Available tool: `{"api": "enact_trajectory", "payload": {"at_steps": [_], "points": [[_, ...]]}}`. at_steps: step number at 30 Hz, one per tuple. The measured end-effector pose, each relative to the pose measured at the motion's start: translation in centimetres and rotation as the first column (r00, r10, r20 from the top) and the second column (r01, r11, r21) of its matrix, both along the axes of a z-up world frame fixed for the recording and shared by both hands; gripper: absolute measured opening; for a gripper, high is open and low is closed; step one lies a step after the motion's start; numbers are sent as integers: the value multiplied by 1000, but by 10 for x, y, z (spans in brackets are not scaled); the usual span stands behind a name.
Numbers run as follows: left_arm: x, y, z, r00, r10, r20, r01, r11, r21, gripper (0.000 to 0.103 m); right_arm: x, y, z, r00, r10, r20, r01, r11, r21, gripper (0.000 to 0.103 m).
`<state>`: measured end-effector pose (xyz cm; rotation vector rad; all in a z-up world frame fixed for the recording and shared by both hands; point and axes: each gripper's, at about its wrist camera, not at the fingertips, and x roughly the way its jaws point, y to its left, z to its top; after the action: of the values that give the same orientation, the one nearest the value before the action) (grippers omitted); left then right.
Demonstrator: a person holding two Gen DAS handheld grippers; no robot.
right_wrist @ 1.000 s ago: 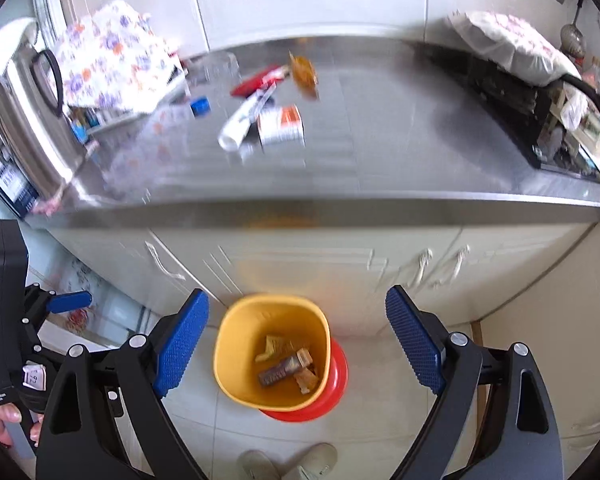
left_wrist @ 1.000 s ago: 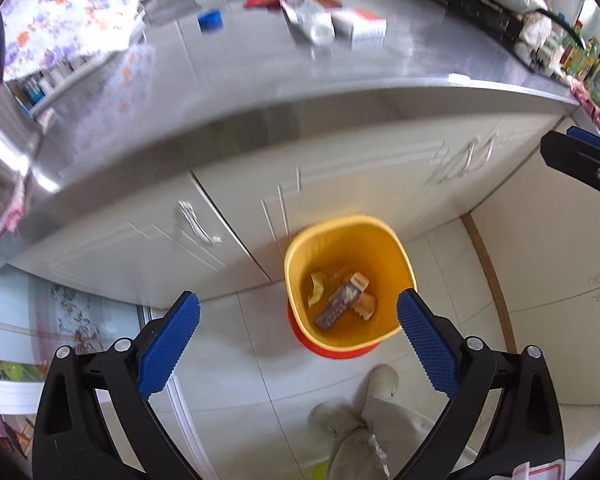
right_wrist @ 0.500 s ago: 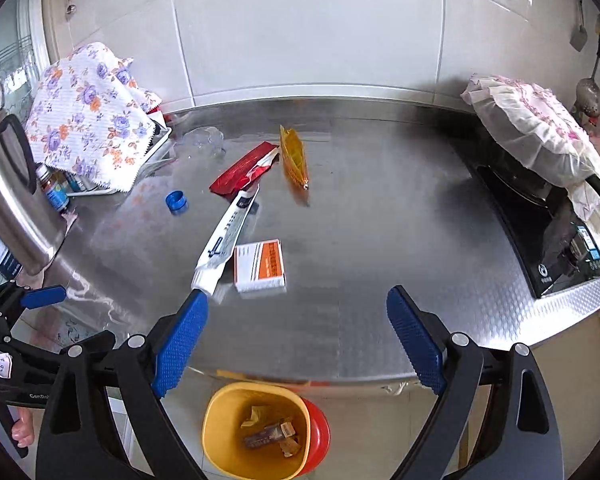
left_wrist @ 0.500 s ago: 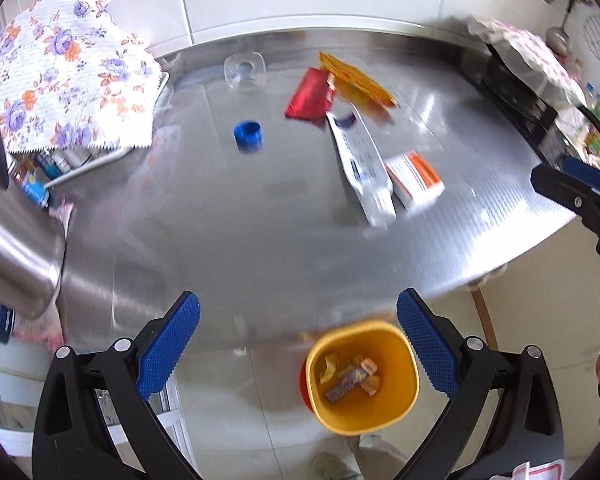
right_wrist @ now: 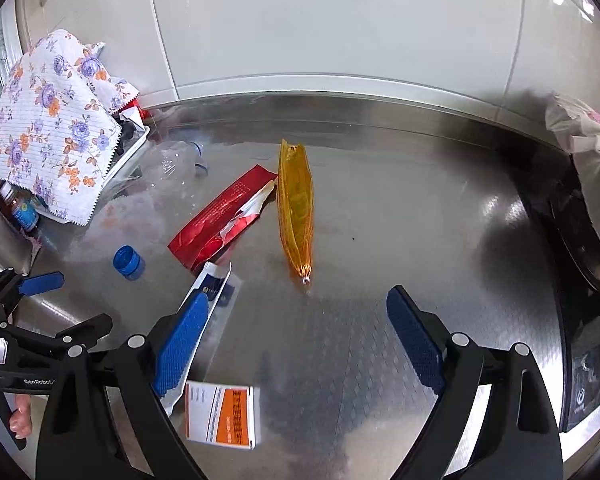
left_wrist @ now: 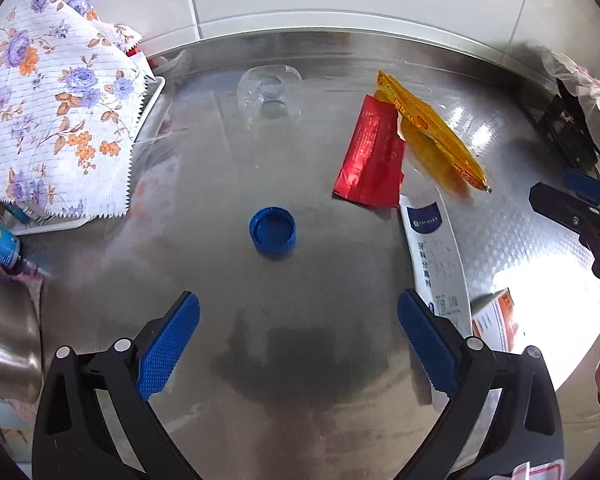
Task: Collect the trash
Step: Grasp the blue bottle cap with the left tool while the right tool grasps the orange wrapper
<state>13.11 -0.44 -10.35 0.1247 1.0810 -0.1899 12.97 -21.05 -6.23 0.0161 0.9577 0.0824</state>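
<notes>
Steel counter [right_wrist: 380, 240] holds one cap [left_wrist: 272, 231], two wrappers, one tube [left_wrist: 436, 256], one box [right_wrist: 222, 416].

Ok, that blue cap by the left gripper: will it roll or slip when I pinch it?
The blue cap lies flat, open side up, so it probably won't roll. It looks small and light, and the steel counter looks slick, so a nudge may skate it. Its ribbed rim should grip.

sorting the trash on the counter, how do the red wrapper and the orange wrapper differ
The red wrapper lies flat and torn open, white lining showing; the orange wrapper looks puffed and closed, tapering to a clipped tip. Red is opaque foil; orange looks translucent. Both are long packets on the steel counter, touching at their far ends.
</notes>
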Motion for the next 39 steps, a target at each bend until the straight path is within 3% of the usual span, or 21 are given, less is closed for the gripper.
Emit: {"api": "enact_trajectory", "payload": {"at_steps": [12,20,24,27,31,32,33,39], "points": [[48,-13,-22,1000,-9,-25,9,1000,6,96,62,2,-35,996,46,-72,-49,998,-36,91],[66,-15,-37,999,-30,-43,31,999,17,82,83,4,-50,993,56,-103,-61,997,-48,89],[68,-12,-37,999,-34,-34,34,999,14,75,84,8,-60,989,74,-125,-79,996,-40,76],[69,-9,-35,999,-34,-28,34,999,14,61,83,9,-66,986,88,-143,-93,995,-29,58],[69,-6,-32,999,-37,-28,37,999,21,37,80,10,-68,986,95,-136,-99,995,-25,43],[71,-5,-32,999,-37,-28,37,999,24,31,80,10,-67,986,98,-136,-101,995,-20,34],[70,-5,-32,999,-37,-29,38,999,24,31,80,10,-67,986,100,-137,-103,995,-15,28],[67,-8,-30,999,-36,-27,37,999,34,31,76,13,-64,985,112,-129,-114,994,-6,20]]}}
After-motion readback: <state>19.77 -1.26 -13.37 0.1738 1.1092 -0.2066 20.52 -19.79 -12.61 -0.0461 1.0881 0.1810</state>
